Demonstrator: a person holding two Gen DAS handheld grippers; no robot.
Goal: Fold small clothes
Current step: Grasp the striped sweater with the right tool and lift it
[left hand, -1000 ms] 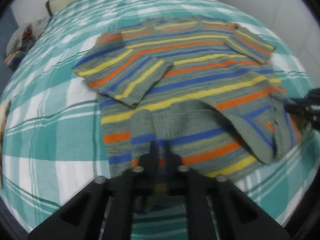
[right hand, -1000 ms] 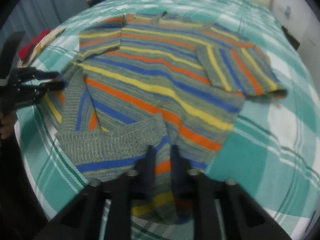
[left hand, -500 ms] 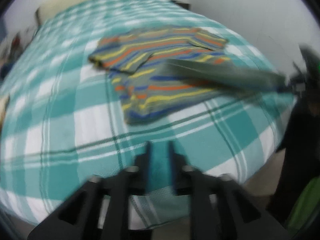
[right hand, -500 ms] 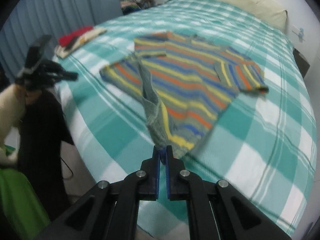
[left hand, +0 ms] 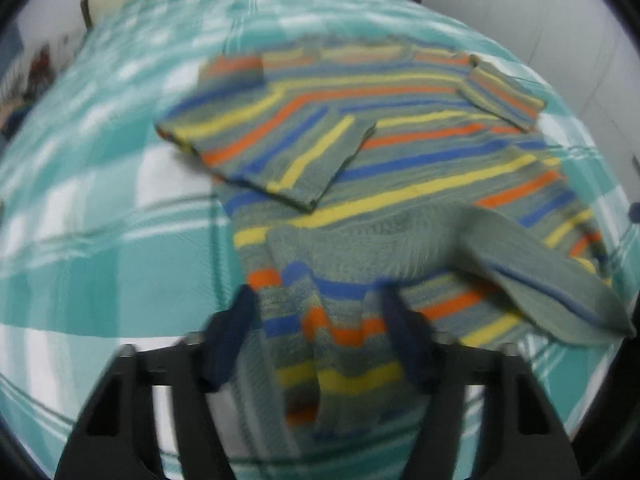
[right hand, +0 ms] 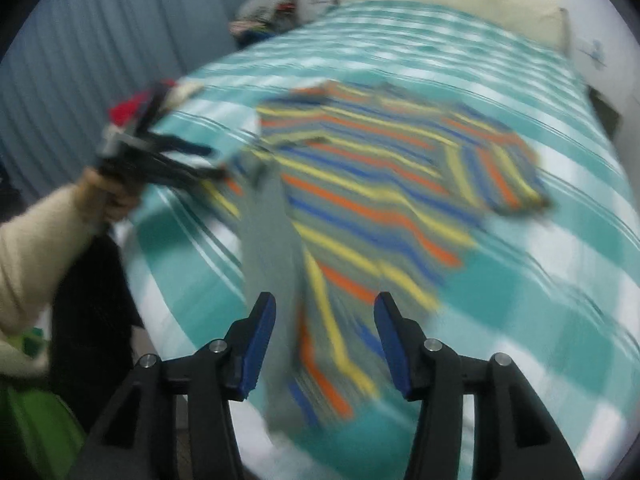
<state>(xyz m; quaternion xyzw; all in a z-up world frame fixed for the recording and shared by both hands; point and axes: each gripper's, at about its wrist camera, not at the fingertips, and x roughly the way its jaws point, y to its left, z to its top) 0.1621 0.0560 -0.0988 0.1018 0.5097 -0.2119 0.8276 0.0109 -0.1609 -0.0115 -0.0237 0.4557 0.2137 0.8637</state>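
A small striped sweater (left hand: pixel 400 152) in grey, yellow, orange and blue lies on the teal plaid bed (left hand: pixel 100 208), both sleeves folded in over its body. Its bottom hem is bunched and partly turned up at the near edge. My left gripper (left hand: pixel 320 320) is open, its fingers either side of the bunched hem. My right gripper (right hand: pixel 325 340) is open above the sweater's (right hand: pixel 380 184) near corner; a loose fold of it hangs blurred between the fingers. The left gripper (right hand: pixel 180 160) also shows in the right wrist view, at the sweater's far corner.
A cream pillow (right hand: pixel 460 4) lies at the head of the bed. A pile of clothes (right hand: pixel 268 12) sits by the blue curtain (right hand: pixel 100 40). Red and white folded items (right hand: pixel 160 96) lie at the bed's left edge. White wall stands beyond the bed (left hand: pixel 540 20).
Both grippers were shut on the sweater's hem and pulled it up and back. Now both have opened, and the hem has dropped back over the sweater's lower part.
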